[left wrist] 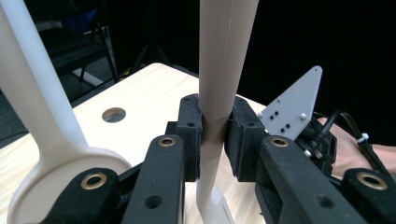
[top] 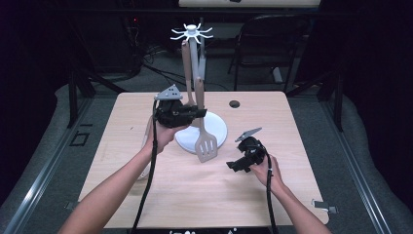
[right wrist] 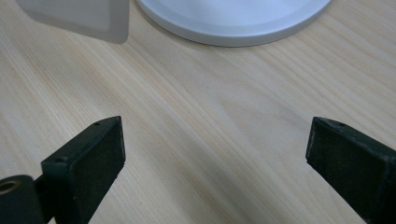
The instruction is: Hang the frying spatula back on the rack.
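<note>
Black padded fingers [left wrist: 191, 135] of the left gripper [top: 181, 113] clamp the beige handle of a slotted spatula [top: 205, 144], holding it upright just in front of the white utensil stand [top: 195, 73], its blade hanging above the stand's round base [top: 218, 127]. The step looks like hanging the spatula on the stand's spoked top ring [top: 192, 32]. To do it well, the handle's end must rise to the ring, so a straight lift with the handle kept vertical seems wise. The grip sits low on the handle, and the blade could swing if tilted. A second beige utensil [top: 187, 68] hangs against the stand's post, close beside the spatula, so the lift should steer clear of it.

Smooth matte plastic makes up both utensils. The stand is glossy white, and the table [top: 146, 195] is pale wood grain. To the right of the stand, the right gripper [top: 243, 161] rests low with its fingers [right wrist: 93, 154] spread wide and nothing between them.
</note>
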